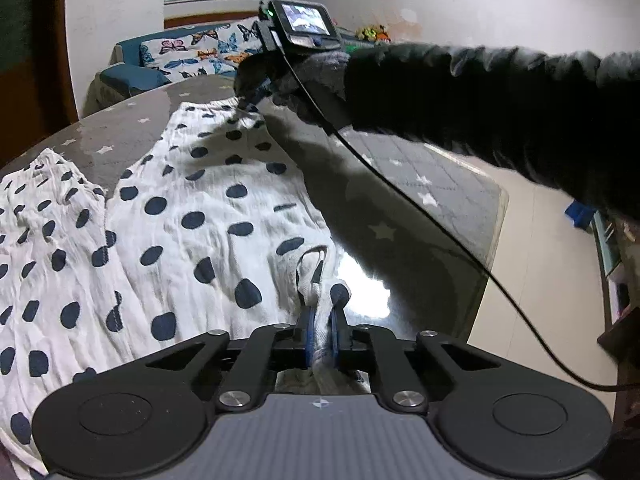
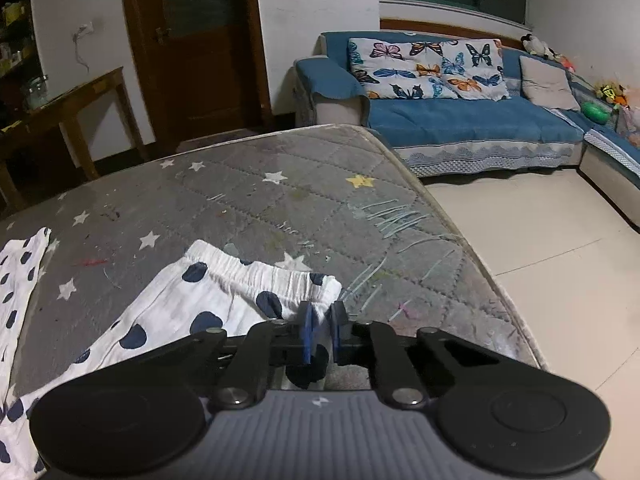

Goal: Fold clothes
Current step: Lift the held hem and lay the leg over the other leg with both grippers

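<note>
With the left gripper (image 1: 320, 320) clamped on a hem and the right gripper (image 2: 320, 330) clamped on the waistband corner of the polka-dot trousers (image 1: 208, 216) lying along the mattress's (image 2: 280, 184) right edge, both should lift evenly, keeping the cloth taut while folding it across.

blue sofa (image 2: 472, 124) | butterfly cushions (image 2: 424, 68) | wooden door (image 2: 200, 40) | side table (image 2: 68, 108)

left gripper (image 1: 322, 308) pinching a bunched corner of white polka-dot garment (image 1: 188, 216) on grey star-print mattress (image 1: 420, 216), right gripper (image 1: 246, 102) clamping its far waistband, black sleeve (image 1: 500, 104) across
</note>
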The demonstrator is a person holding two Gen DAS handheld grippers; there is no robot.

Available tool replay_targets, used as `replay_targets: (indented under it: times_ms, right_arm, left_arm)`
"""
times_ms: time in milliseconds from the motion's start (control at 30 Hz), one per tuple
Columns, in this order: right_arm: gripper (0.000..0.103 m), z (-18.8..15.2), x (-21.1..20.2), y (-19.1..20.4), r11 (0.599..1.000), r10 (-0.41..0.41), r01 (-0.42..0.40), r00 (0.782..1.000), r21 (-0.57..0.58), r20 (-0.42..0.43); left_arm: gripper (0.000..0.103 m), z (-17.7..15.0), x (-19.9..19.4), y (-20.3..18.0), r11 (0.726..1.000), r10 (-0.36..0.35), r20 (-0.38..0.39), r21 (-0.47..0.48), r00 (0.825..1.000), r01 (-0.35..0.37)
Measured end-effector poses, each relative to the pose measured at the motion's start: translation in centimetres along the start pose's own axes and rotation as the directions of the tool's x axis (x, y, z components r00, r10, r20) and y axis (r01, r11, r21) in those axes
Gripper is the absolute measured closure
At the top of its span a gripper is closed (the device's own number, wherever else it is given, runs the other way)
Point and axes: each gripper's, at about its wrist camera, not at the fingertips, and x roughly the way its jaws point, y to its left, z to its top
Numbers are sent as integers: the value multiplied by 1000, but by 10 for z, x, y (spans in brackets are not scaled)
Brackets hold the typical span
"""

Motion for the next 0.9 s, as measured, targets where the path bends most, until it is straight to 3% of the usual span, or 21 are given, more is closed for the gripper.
replay_targets:
  times_ms: [200, 400, 900]
  right_arm:
    - [97, 17, -19, -2, 997, 6, -8, 1000, 71, 30]
    - [98, 43, -42, 22, 996, 32, -38, 996, 84, 78]
    - [98, 96, -61, 157, 991, 130, -127, 983, -34, 129]
  left_arm:
    - [94, 0, -21, 14, 998, 3, 55, -59, 999, 1]
    - [94, -5, -48, 31, 990, 16, 118, -142, 993, 1]
    - [95, -37, -117, 83, 942, 108, 252, -334, 962, -18]
